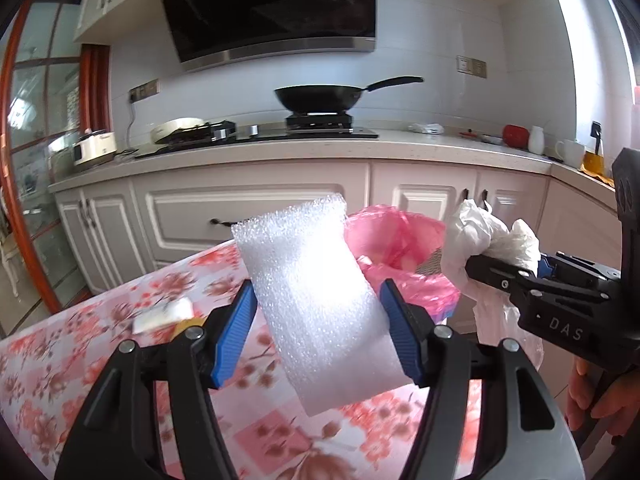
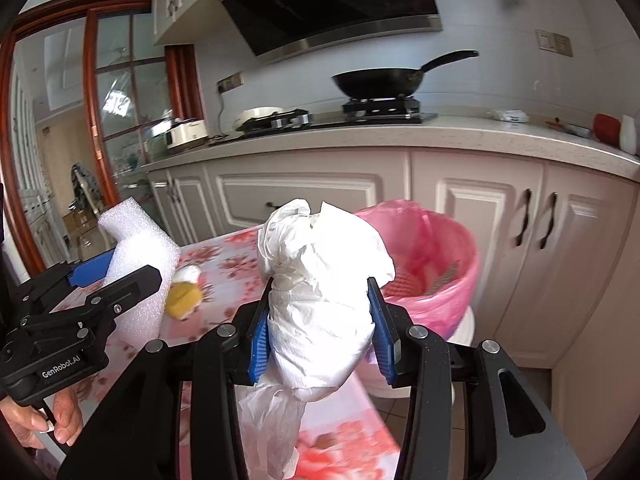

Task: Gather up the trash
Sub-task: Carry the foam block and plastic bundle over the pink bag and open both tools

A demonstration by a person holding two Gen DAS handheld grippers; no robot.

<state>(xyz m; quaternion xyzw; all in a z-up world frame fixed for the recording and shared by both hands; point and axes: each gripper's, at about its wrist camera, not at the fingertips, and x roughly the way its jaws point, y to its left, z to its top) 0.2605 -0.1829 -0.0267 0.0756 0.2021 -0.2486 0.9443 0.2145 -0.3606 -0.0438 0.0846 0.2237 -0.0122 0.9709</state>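
Left wrist: pink-lined bin point(image 1: 404, 240) beyond foam point(image 1: 316, 300).

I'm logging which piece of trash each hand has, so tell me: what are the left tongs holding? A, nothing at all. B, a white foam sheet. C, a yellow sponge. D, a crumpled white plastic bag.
B: the left tongs grip a white foam sheet between their blue pads, while the crumpled white plastic bag sits in the right tongs.
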